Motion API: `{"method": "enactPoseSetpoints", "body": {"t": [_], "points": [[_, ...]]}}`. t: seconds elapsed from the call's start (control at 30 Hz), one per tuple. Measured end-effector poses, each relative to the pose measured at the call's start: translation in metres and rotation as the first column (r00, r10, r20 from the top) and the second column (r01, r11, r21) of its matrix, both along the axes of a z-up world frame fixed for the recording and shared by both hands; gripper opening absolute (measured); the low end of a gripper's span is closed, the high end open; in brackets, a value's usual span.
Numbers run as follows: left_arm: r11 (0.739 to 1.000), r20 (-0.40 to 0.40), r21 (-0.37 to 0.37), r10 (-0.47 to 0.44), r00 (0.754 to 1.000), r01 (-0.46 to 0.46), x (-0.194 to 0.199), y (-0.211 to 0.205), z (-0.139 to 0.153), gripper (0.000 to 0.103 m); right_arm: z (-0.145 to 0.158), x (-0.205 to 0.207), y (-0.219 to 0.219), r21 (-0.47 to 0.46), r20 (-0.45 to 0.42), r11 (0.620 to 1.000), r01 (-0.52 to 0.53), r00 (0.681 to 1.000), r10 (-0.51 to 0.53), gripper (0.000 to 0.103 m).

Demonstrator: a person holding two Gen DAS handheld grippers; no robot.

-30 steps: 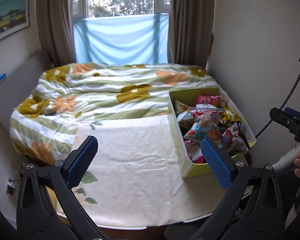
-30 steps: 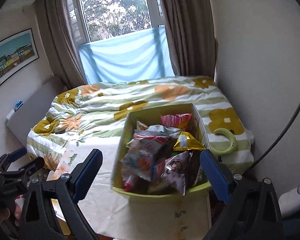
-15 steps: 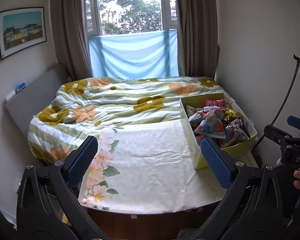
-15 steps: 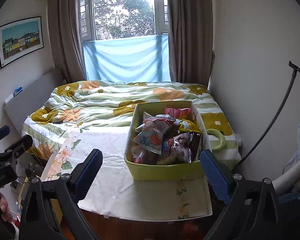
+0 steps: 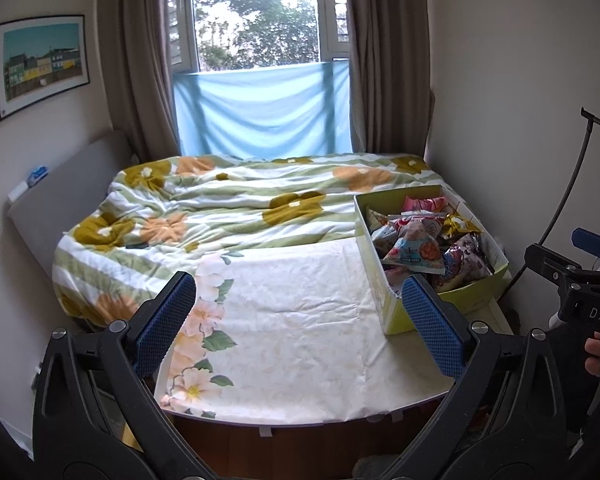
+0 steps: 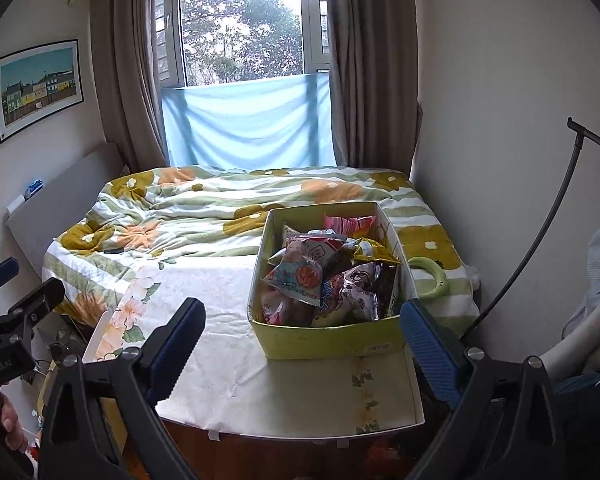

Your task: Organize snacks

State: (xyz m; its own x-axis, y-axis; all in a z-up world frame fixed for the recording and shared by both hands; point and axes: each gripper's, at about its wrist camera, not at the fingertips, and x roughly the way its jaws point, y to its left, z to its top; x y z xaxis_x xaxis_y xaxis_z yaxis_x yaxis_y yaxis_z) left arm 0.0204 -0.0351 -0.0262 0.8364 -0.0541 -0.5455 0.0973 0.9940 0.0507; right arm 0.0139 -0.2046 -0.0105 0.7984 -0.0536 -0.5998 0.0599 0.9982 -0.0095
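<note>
A yellow-green cardboard box (image 6: 332, 344) (image 5: 388, 308) stands on the right part of a table covered with a cream floral cloth (image 5: 284, 320) (image 6: 216, 336). Several snack packets (image 6: 320, 280) (image 5: 424, 246) fill it in a loose heap. My left gripper (image 5: 298, 326) hangs open above the table's near edge, left of the box, with nothing between its blue pads. My right gripper (image 6: 302, 354) is open too, held back from the box's front wall, empty. Each gripper shows at the edge of the other's view.
Behind the table lies a bed with a flowered green-striped quilt (image 5: 228, 208). A pale green ring (image 6: 432, 276) rests on the quilt right of the box. A wall and a black cable (image 6: 540, 232) stand on the right; a grey headboard (image 5: 60, 200) on the left.
Both grippers have pulled back and risen from the table, so the box and cloth look smaller and farther. Both stay open and empty.
</note>
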Motion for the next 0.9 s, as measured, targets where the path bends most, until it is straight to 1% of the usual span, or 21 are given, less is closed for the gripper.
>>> {"method": "enactPoseSetpoints", "body": {"t": [0.43, 0.9], "points": [[1.000, -0.004, -0.025, -0.008, 1.000, 0.008, 0.0060, 0.0037, 0.0003, 0.102, -0.0001, 0.0008, 0.0013, -0.001, -0.003, 1.000, 0.003, 1.000, -0.003, 0.097], [1.000, -0.007, -0.022, -0.007, 1.000, 0.007, 0.0071, 0.0044, 0.0005, 0.102, -0.0029, 0.0044, -0.0021, -0.001, -0.009, 1.000, 0.002, 1.000, -0.002, 0.097]]}}
